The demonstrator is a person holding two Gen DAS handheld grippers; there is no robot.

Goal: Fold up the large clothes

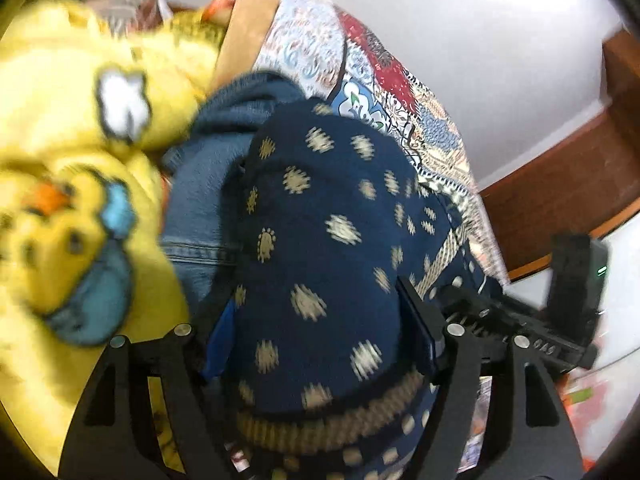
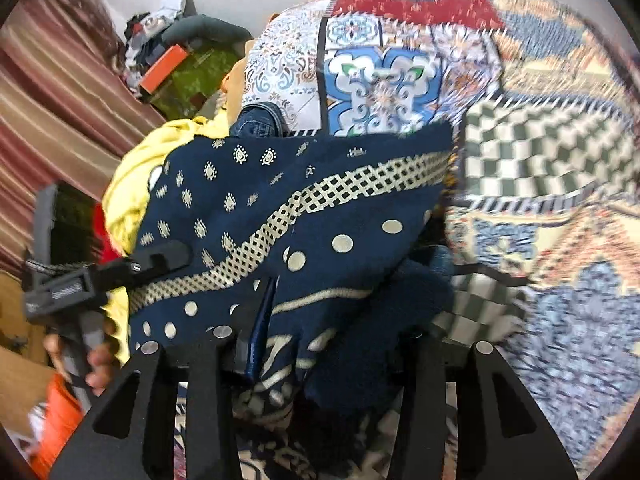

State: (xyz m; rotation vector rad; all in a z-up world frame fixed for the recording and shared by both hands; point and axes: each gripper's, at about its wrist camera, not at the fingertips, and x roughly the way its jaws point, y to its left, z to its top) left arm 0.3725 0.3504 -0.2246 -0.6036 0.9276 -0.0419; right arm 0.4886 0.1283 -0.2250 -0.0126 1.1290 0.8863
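A navy garment with beige motifs and a lattice border (image 1: 320, 240) lies bunched on the patchwork bedspread (image 1: 384, 80). In the left wrist view it bulges between my left gripper's (image 1: 320, 344) two fingers, which stand wide apart around it. In the right wrist view the same garment (image 2: 288, 208) fills the gap of my right gripper (image 2: 332, 344), whose fingers are also spread with cloth between them. The left gripper's body (image 2: 104, 276) shows at the garment's left edge there, and the right gripper's body (image 1: 520, 320) shows in the left view.
A yellow printed garment (image 1: 72, 168) and blue jeans (image 1: 208, 184) lie beside the navy one. The patchwork bedspread (image 2: 540, 160) extends to the right. A striped curtain (image 2: 52, 100), an orange box (image 2: 164, 68) and clutter are at left. A wooden bed frame (image 1: 560, 176) is at right.
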